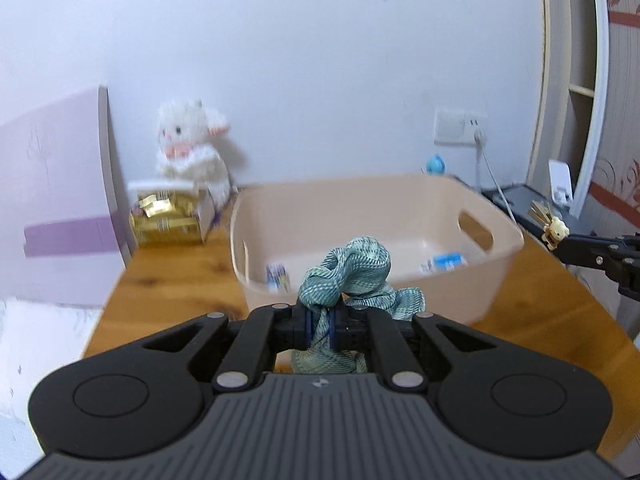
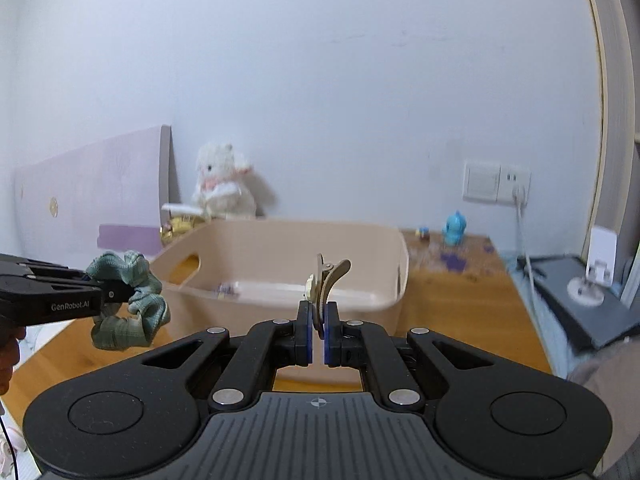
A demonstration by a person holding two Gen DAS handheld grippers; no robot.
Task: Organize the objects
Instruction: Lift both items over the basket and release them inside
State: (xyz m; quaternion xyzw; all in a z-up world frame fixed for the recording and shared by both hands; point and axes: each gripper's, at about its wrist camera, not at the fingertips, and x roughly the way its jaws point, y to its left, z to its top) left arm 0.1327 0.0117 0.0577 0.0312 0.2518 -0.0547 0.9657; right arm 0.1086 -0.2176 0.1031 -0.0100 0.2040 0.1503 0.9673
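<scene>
My left gripper [image 1: 320, 326] is shut on a green fabric scrunchie [image 1: 352, 276], held in the air just in front of the beige plastic basket [image 1: 500, 248]. It also shows in the right wrist view [image 2: 116, 294] with the scrunchie [image 2: 132, 304] at the basket's left end. My right gripper [image 2: 318, 330] is shut on a tan hair clip with a small bear charm [image 2: 326, 280], held in front of the basket [image 2: 360, 304]. From the left wrist view the clip [image 1: 550, 224] sits at the right gripper's tip [image 1: 560, 246]. Small packets [image 1: 444, 262] lie inside the basket.
The basket stands on a wooden table [image 1: 172, 272]. A white plush toy [image 1: 192, 148] and a gold box [image 1: 168, 220] sit at the back left by a pink board [image 1: 60, 184]. A blue figurine [image 2: 454, 228], wall socket with cable [image 2: 516, 188] and dark device [image 2: 580, 296] are at right.
</scene>
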